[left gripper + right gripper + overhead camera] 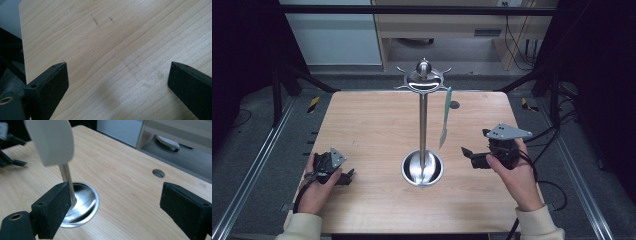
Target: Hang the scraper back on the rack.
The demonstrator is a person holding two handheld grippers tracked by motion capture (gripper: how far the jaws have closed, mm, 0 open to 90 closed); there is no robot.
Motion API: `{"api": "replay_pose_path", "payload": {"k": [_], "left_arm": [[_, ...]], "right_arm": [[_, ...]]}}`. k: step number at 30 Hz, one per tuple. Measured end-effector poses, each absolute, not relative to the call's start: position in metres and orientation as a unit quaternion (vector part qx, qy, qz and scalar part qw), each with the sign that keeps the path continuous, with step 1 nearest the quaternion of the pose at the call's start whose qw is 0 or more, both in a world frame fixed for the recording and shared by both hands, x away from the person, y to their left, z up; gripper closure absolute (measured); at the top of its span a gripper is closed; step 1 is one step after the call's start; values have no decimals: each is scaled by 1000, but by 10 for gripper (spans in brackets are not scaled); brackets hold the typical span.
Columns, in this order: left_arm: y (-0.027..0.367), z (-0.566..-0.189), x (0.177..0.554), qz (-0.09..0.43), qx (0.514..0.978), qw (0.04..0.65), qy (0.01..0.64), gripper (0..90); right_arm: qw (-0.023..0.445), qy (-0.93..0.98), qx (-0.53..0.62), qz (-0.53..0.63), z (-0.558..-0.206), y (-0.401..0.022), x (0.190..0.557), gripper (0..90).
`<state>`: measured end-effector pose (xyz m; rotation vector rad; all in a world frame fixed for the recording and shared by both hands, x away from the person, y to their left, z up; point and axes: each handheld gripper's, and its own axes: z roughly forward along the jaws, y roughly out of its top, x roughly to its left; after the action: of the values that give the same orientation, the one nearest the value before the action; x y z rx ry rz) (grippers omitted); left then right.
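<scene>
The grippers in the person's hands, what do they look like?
Both are black. The left gripper and right gripper each have two blocky black jaws and a grey three-cornered plate on top. Black cables trail away. The person wears cream sleeves.

You find no text, label, brand, number or sign that can be read in these views. The wooden table carries only a few faint dark scratches, toward the upper middle of the left gripper view, and they form no letters. The metal stand shows no marking either.
</scene>
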<state>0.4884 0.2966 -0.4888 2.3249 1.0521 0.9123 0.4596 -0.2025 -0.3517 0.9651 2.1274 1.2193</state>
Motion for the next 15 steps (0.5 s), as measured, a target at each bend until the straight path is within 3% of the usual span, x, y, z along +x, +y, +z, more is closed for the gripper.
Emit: {"api": "replay_pose_path", "payload": {"k": [15], "left_arm": [[297, -488, 488, 327, 836, 220, 381, 30]], "right_arm": [[255, 765, 408, 428, -413, -203, 468, 124]]}}
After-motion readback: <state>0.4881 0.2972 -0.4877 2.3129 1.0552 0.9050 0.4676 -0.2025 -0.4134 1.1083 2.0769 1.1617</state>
